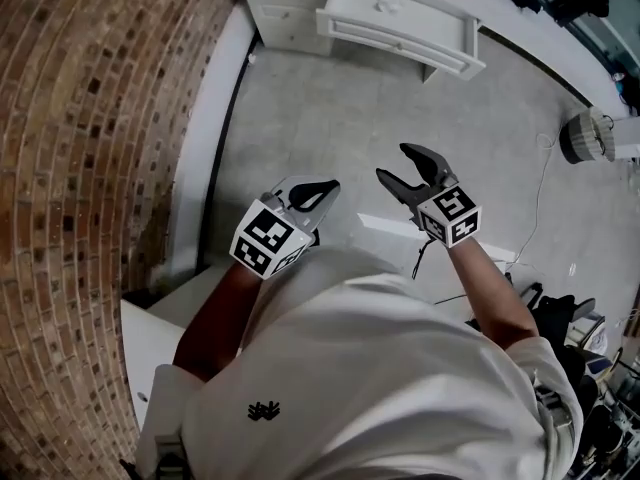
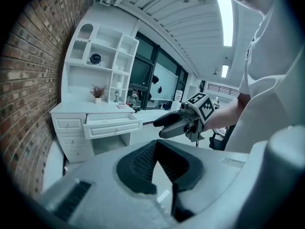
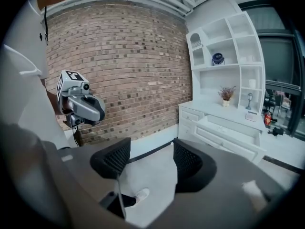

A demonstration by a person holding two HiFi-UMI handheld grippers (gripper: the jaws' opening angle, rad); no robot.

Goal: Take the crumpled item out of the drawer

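Person in white shirt holds both grippers out over grey floor. Left gripper has jaws meeting at the tips, right gripper has jaws apart with nothing between. Brick wall on left; white dresser at top with one drawer pulled open, well apart from both grippers

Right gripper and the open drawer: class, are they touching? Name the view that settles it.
Apart. The head view shows the right gripper, jaws open and empty, with a wide stretch of floor between it and the open drawer.
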